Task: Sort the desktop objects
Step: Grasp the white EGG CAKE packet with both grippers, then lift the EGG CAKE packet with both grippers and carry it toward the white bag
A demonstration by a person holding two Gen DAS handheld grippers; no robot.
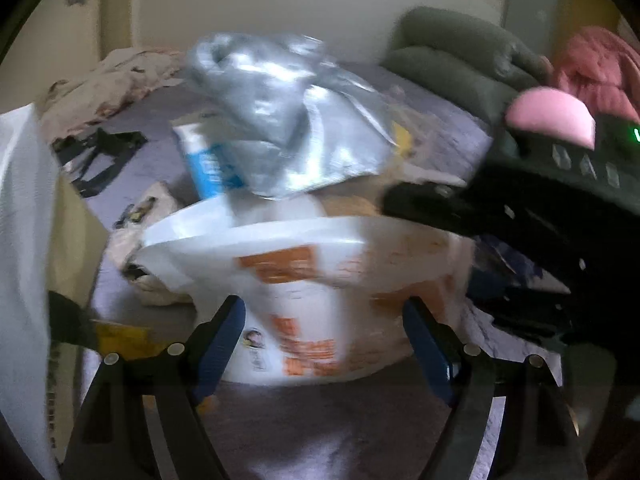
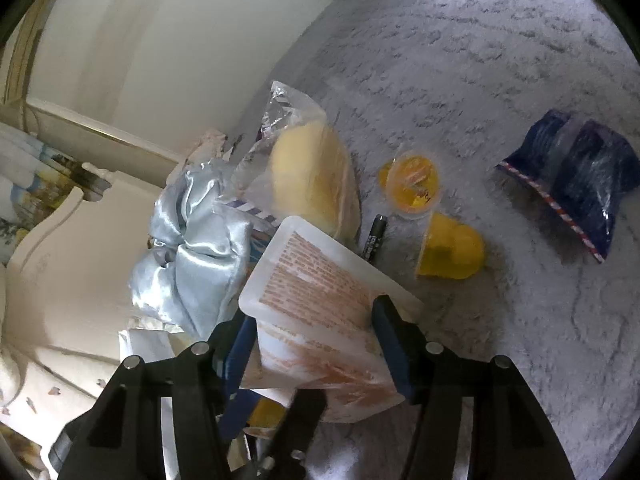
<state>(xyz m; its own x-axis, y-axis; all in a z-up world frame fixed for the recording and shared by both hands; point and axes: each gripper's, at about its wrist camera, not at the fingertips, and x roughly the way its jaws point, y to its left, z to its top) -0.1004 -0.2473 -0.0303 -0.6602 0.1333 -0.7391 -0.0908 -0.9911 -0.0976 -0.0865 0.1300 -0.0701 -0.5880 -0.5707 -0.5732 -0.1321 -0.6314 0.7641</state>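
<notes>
yellow cups (image 2: 450, 246) only in right view

From my left wrist view, a printed tray (image 1: 320, 280) stands between the fingers of my left hand-held gripper (image 1: 324, 344), with a crumpled foil bag (image 1: 288, 120) lying on top of it and a tube (image 1: 204, 160) just behind to the left. My right hand-held gripper (image 1: 520, 216) reaches in from the right. From my right wrist view, a sponge in a bag (image 2: 308, 176) lies beyond the tray, two cups (image 2: 416, 184) and a battery (image 2: 374, 236) to its right, and a dark packet (image 2: 576, 184) well apart at the far right on the bed cover (image 2: 480, 60).
</notes>
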